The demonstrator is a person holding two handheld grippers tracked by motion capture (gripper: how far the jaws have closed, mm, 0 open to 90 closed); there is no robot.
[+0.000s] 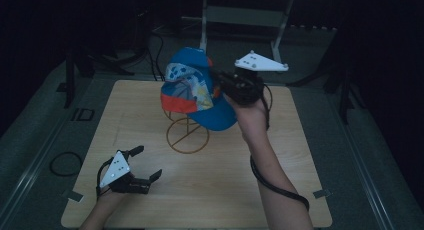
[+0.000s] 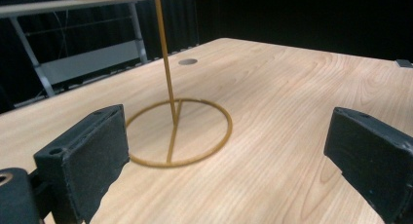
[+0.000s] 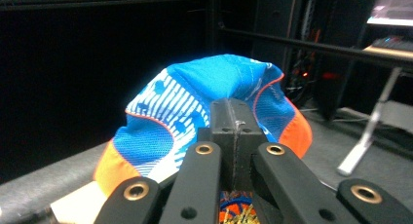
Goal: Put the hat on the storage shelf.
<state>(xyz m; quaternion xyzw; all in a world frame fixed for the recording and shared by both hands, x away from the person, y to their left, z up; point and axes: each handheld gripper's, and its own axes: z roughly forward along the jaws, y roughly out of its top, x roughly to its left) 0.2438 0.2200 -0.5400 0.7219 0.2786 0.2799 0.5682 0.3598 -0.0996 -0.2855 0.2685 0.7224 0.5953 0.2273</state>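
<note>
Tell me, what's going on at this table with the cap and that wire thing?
A person works with a gripper in each hand. The right gripper is clamped shut on a blue and orange cap, holding it over a thin gold wire stand on the wooden table. The left gripper hovers low near the table's front, jaws wide open and empty.

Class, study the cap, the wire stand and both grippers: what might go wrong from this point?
1. The right gripper pinches only a fold of the cap, so the fabric may slip free.
2. The wire stand looks thin on its ring base; tugging the cap sideways could tip it.
3. The left gripper is open and away from the stand, so nothing steadies it.
</note>
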